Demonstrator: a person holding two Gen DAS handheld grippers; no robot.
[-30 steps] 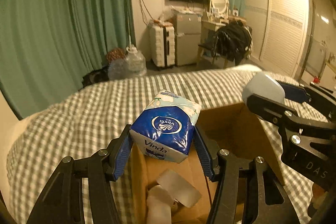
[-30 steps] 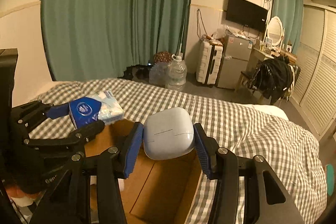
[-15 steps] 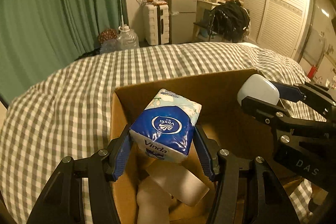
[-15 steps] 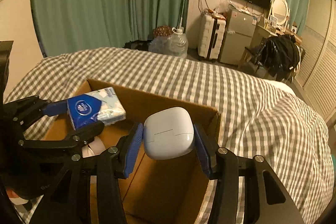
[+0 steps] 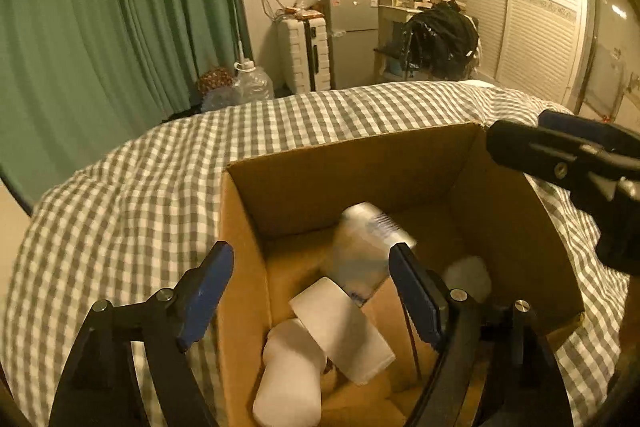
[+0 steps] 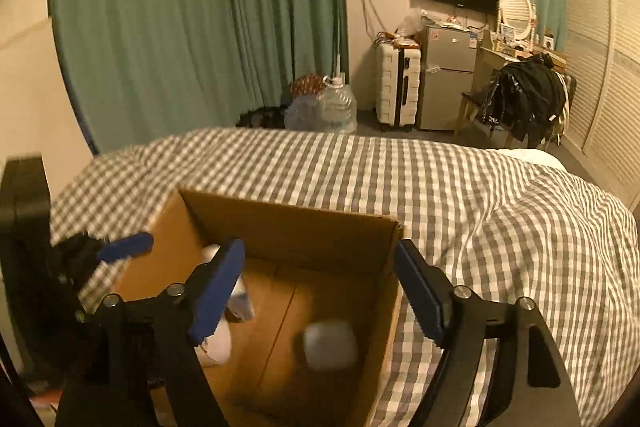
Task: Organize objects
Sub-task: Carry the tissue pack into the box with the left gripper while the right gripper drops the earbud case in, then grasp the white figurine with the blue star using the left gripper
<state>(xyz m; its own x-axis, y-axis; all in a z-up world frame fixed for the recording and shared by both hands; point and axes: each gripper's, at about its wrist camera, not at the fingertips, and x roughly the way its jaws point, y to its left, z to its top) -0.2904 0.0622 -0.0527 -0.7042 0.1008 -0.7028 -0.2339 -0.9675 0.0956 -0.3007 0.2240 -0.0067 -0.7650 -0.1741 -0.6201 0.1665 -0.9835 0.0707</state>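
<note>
An open cardboard box (image 5: 352, 163) (image 6: 296, 223) sits on the checked bedspread. My left gripper (image 5: 316, 287) is open and empty over the box's left side. A blurred tissue pack (image 5: 366, 251) is inside the box below it, above two white rolls (image 5: 340, 331). My right gripper (image 6: 320, 291) is open and empty over the box's right side. The white earbud case (image 6: 330, 345), blurred, is on the box floor; it also shows in the left wrist view (image 5: 468, 277). The right gripper shows in the left wrist view (image 5: 560, 151), the left gripper in the right wrist view (image 6: 120, 247).
The grey-and-white checked bedspread (image 6: 500, 211) surrounds the box. Beyond the bed stand green curtains (image 6: 180, 27), a water jug (image 6: 336, 105), a white suitcase (image 6: 396, 87), a small fridge (image 6: 446, 75) and a chair with black clothes (image 6: 528, 99).
Both grippers opened. The tissue pack left the left gripper and the earbud case left the right gripper; both dropped into the box.
</note>
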